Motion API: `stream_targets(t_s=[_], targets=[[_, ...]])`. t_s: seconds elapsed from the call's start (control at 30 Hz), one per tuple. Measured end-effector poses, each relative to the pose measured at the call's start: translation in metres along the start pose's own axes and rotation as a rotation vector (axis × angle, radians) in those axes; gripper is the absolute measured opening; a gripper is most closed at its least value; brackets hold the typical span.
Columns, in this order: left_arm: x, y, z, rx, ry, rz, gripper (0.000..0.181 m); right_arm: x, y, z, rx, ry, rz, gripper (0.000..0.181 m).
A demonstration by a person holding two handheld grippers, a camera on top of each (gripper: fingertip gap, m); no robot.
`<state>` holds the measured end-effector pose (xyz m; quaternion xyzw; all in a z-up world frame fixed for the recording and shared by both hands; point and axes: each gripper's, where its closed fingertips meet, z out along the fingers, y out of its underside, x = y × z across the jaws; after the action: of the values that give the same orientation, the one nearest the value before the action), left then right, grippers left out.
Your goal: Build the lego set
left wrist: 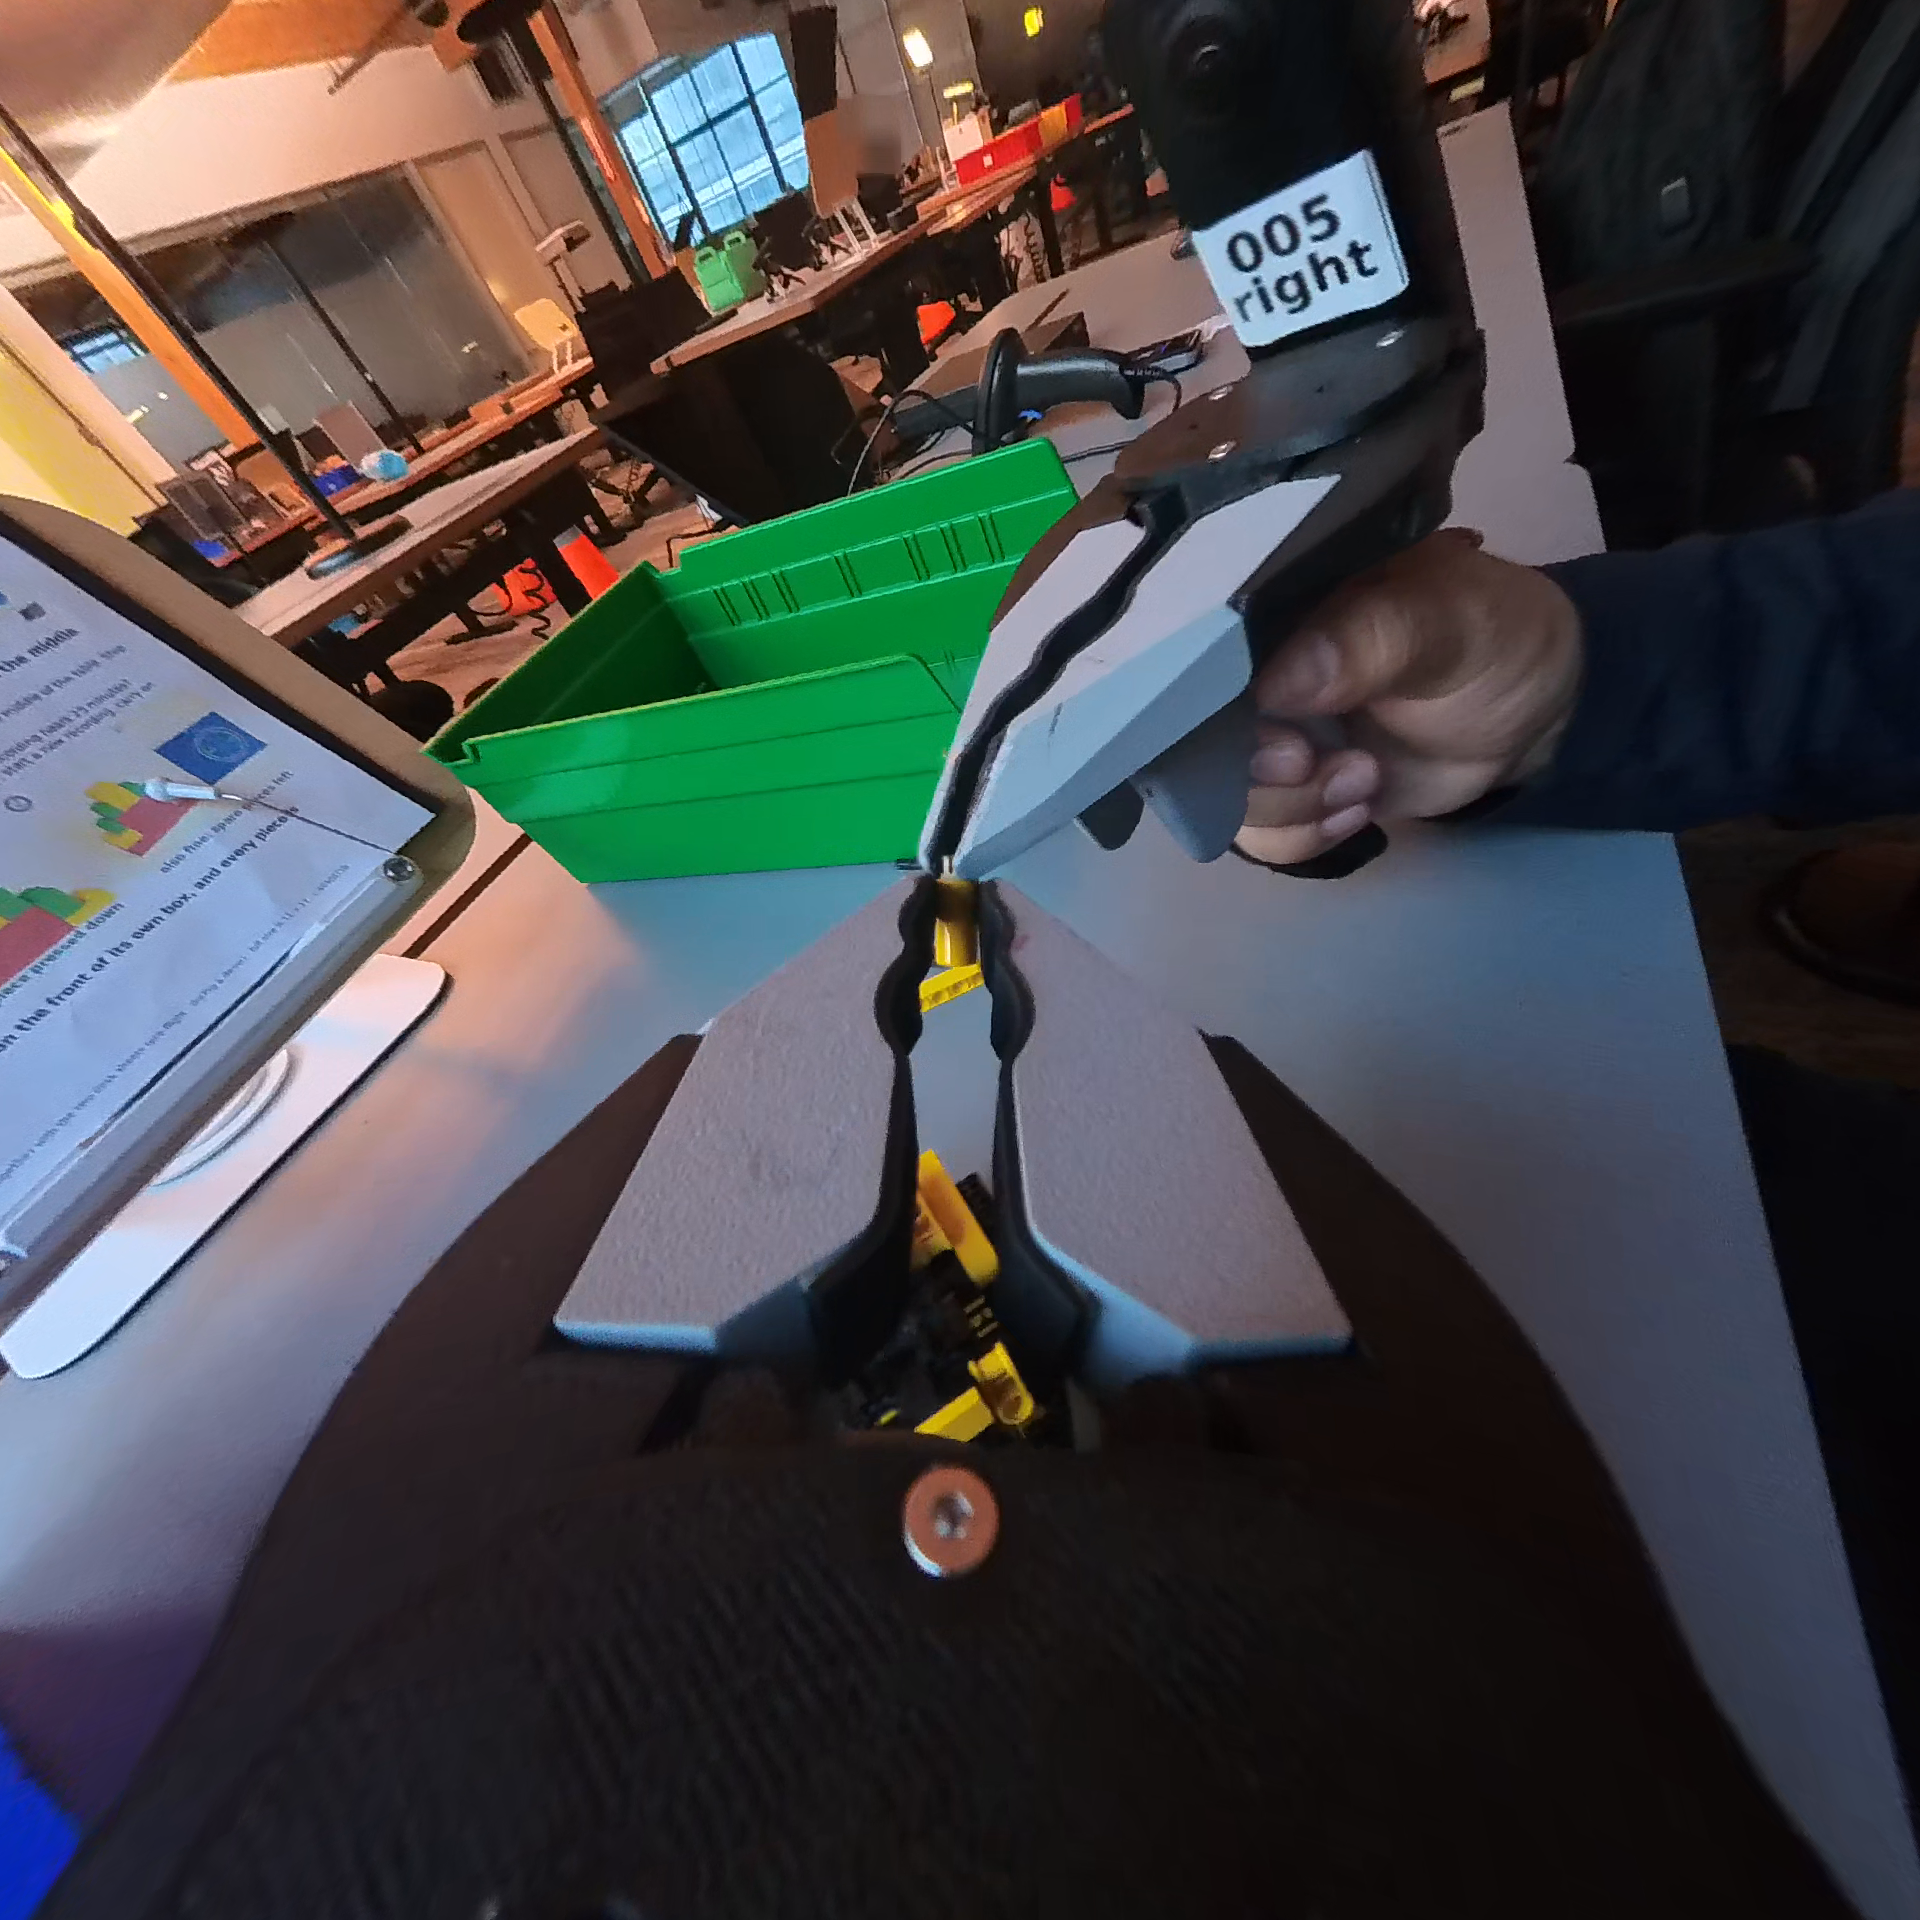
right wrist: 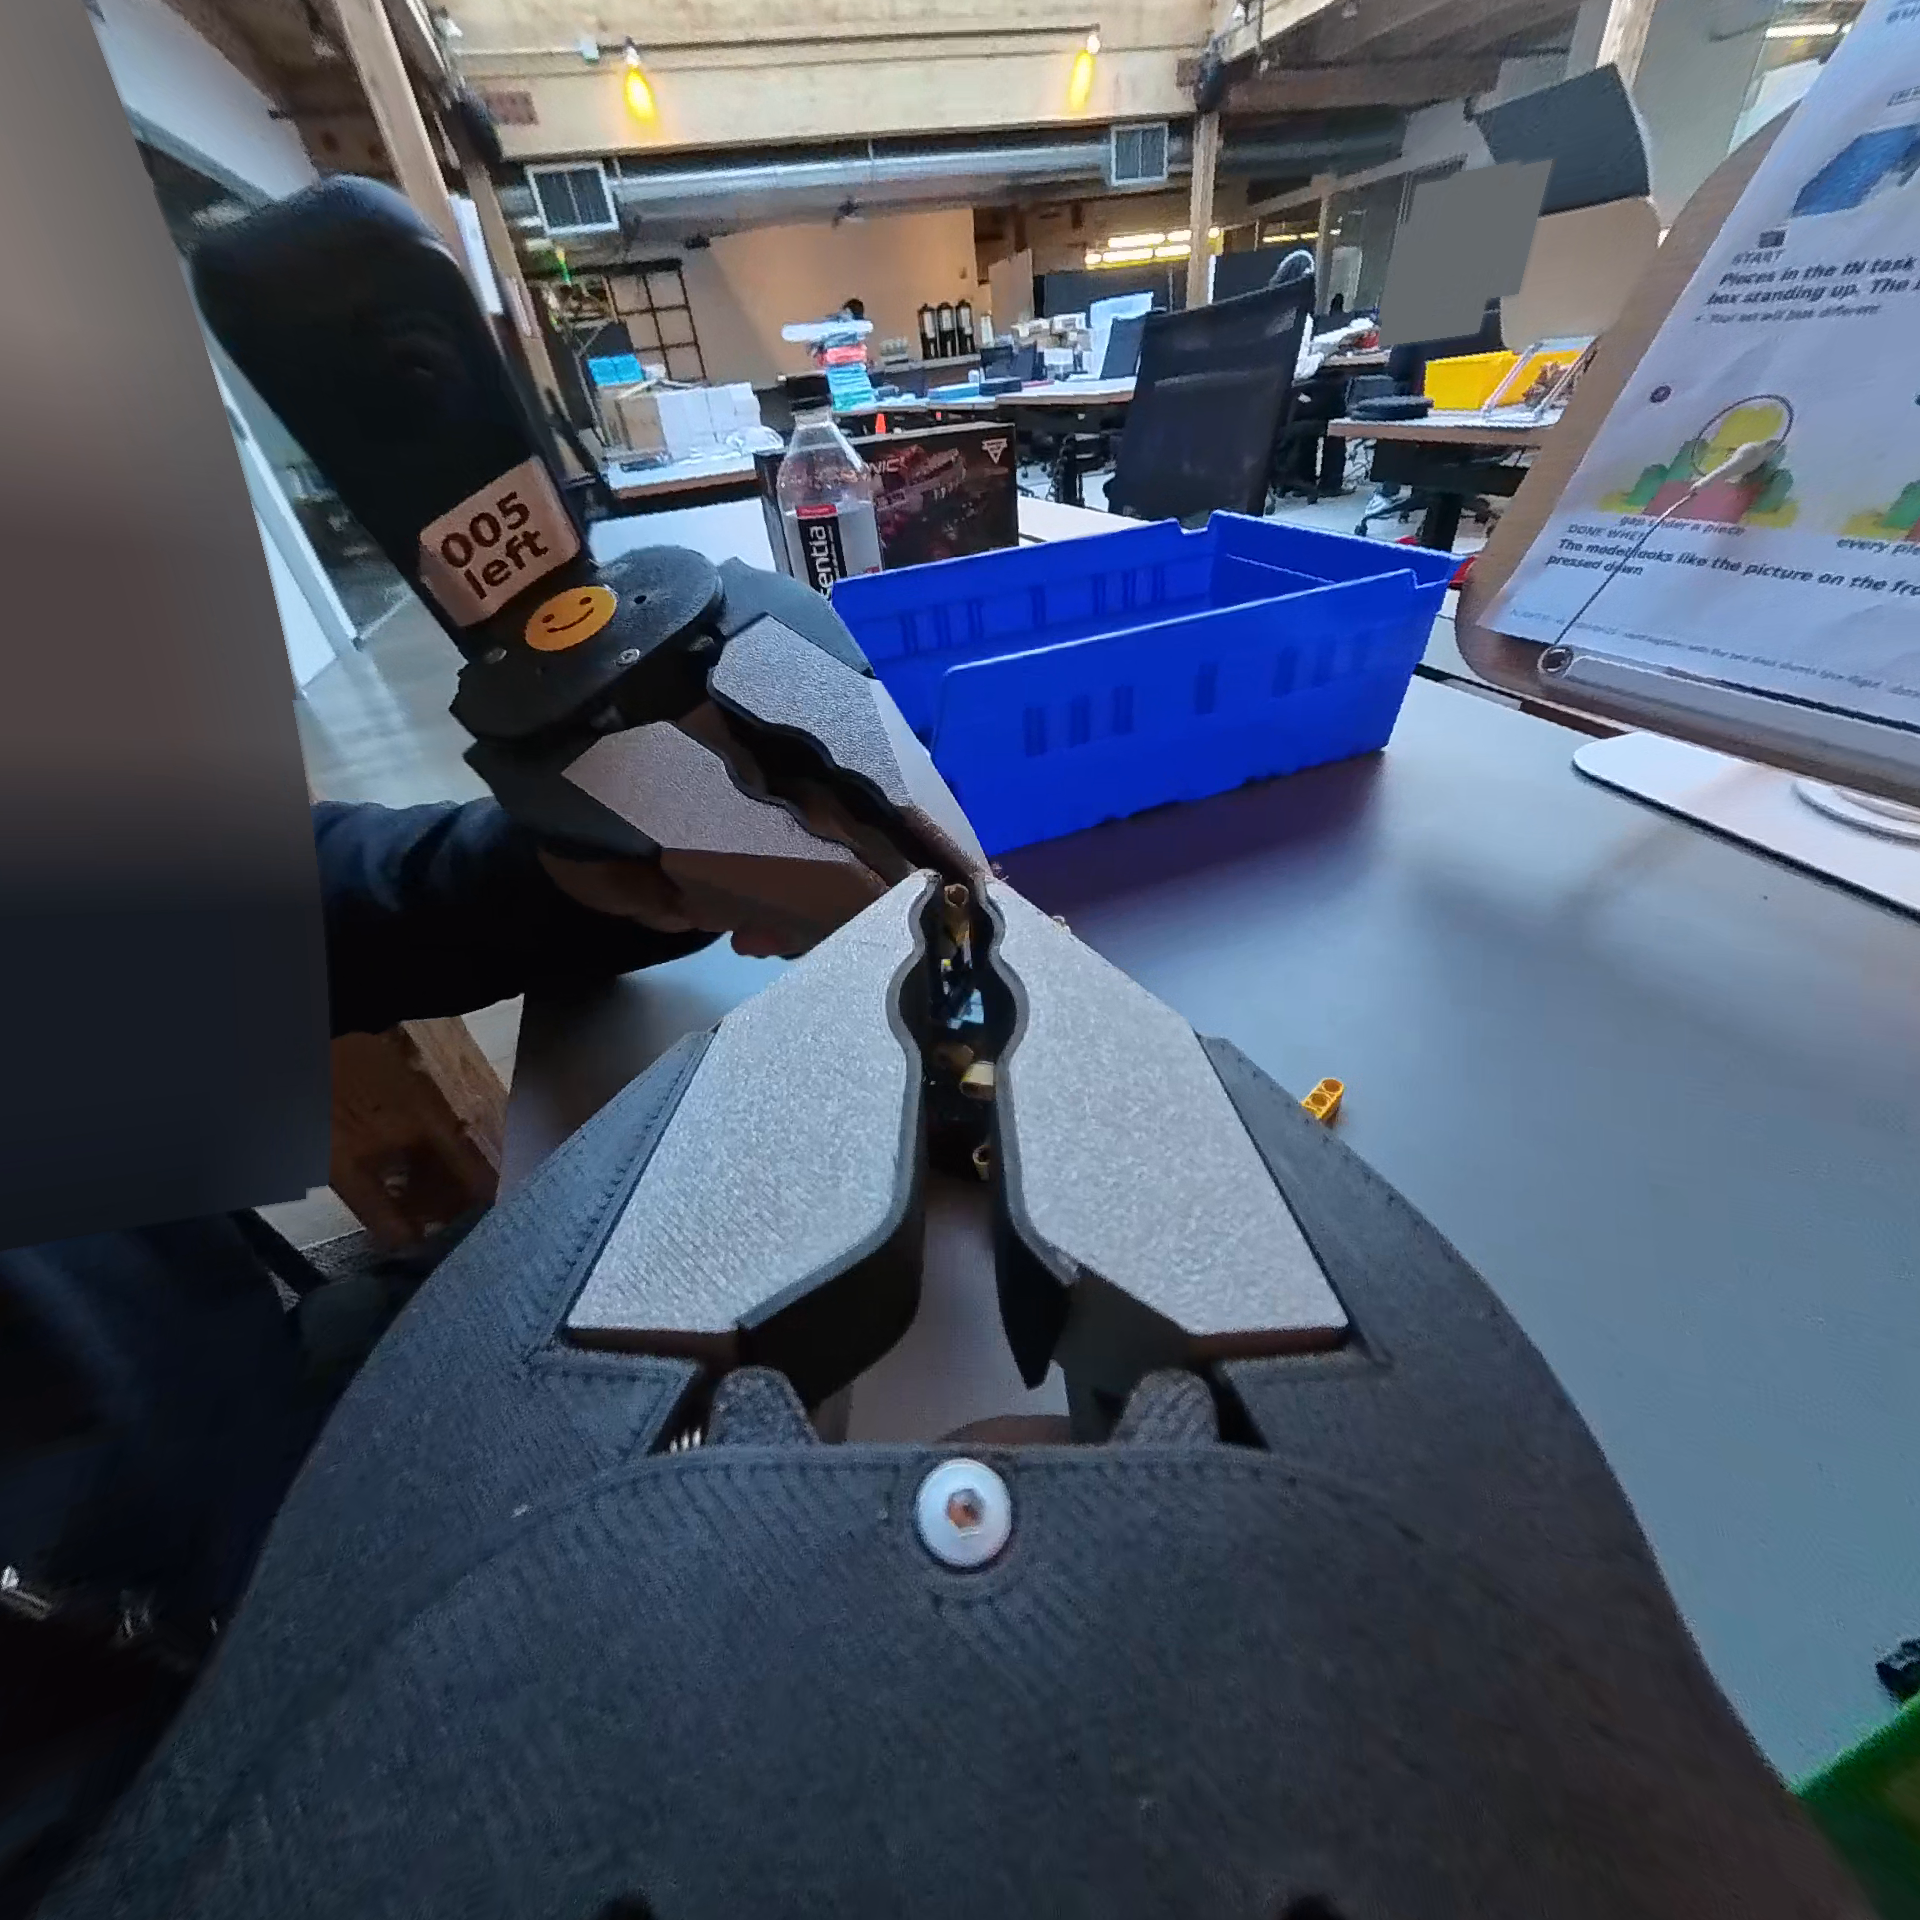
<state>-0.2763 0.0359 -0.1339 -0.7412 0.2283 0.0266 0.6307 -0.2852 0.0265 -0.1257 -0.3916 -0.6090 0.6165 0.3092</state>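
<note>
Both tongs are meeting tip to tip over the grey tabletop (left wrist: 1299,1039) right now. The left tongs (left wrist: 951,914) are pinching a small yellow lego piece (left wrist: 954,933) right at the fingertips, nearly closed around it. Farther back between those fingers, a black and yellow lego assembly (left wrist: 951,1299) is showing through the gap; can't tell if it's being gripped or just sitting below.

The right tongs (left wrist: 948,860) are coming in from above at a slant, narrowed almost to nothing, with the tips touching the top of that same yellow piece. From the right wrist camera, the right tongs (right wrist: 954,899) are looking closed down on the small pin end (right wrist: 956,902), and the dark assembly with tan pins (right wrist: 961,1060) is peeking through between the fingers. The left tongs (right wrist: 951,883) are angling down from the left there, with a hand (right wrist: 665,894) wrapped around the grip.

A green bin (left wrist: 727,707) is sitting just behind the tips, a blue bin (right wrist: 1143,665) on the other side. One loose yellow lego bit (right wrist: 1325,1096) is lying on the tabletop just beside the right tongs. An instruction sheet on a stand (left wrist: 156,831) is standing off to the side.
</note>
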Motion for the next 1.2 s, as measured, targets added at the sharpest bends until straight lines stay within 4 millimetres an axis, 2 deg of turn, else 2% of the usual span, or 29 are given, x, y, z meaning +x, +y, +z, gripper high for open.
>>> stream_targets(t_s=[0.1,0.27,0.53,0.73,0.93,1.03,1.07,1.13,1.17,1.2], targets=[[0.000,-0.005,-0.001,0.032,0.016,-0.048,0.005,-0.001,-0.005,-0.001,0.018,0.008,-0.008,0.000],[0.001,-0.004,0.000,0.042,0.039,-0.095,0.005,-0.004,-0.012,0.000,0.088,-0.093,0.160,0.000],[0.002,0.001,0.001,0.015,0.050,-0.102,0.004,-0.004,-0.008,0.002,0.048,-0.004,-0.002,0.001],[0.001,-0.007,-0.001,0.064,0.053,-0.163,0.004,-0.008,-0.016,0.003,0.088,-0.018,-0.018,0.001],[0.003,-0.003,0.001,0.050,0.045,-0.184,0.004,-0.007,-0.013,0.002,0.022,0.005,-0.075,0.000],[-0.001,-0.010,0.000,0.105,0.045,-0.259,0.005,0.001,-0.023,0.002,0.065,0.084,-0.064,0.000],[0.000,-0.008,0.000,0.090,0.065,-0.273,0.004,0.010,-0.037,-0.006,0.149,0.140,-0.047,0.000],[0.009,0.006,0.004,0.030,0.084,-0.267,0.004,0.037,-0.081,-0.046,0.383,0.214,0.051,0.000],[0.010,0.006,0.005,0.037,0.085,-0.262,0.004,0.047,-0.093,-0.060,0.454,0.220,0.076,0.000],[0.007,0.004,0.006,0.053,0.070,-0.257,0.004,0.050,-0.093,-0.060,0.446,0.185,0.097,0.000]])
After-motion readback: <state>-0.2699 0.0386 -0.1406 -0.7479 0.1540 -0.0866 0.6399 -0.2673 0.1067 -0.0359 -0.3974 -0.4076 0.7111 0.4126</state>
